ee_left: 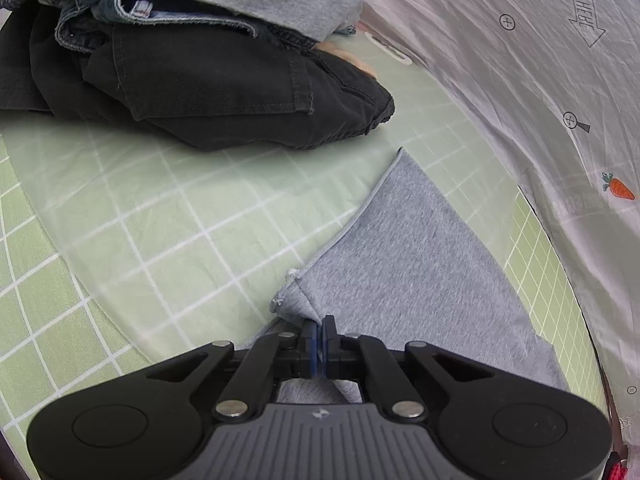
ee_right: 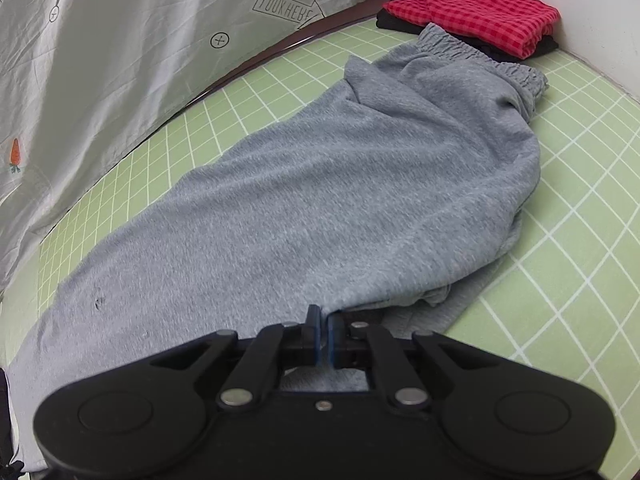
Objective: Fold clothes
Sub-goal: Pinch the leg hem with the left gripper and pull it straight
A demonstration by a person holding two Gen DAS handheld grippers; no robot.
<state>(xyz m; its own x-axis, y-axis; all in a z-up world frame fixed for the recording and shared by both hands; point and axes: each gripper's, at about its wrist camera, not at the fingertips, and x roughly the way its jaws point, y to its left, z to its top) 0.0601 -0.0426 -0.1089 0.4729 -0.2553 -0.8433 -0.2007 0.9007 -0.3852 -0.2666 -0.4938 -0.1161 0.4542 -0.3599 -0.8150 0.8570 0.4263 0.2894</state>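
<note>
Both tongs are pinching the grey pants (ee_right: 320, 184), which lie lengthwise on the green mat (ee_right: 560, 288): left gripper (ee_left: 319, 330) clamped on a bunched hem corner, right gripper (ee_right: 323, 322) pressed onto the near edge. Risks, as I judge them: the thin pinch slips off the hem, or uneven pull skews the layers and drags the waistband into the folded stack (ee_right: 476, 20). Count: one pants, two grippers, one loose pile (ee_left: 192, 60), one two-piece stack.

My left gripper (ee_left: 319, 330) pinches a hem corner of the grey sweatpants (ee_left: 412, 264) on the green grid mat (ee_left: 160, 216) (dark folded clothes (ee_left: 208, 92) piled beyond).
</note>
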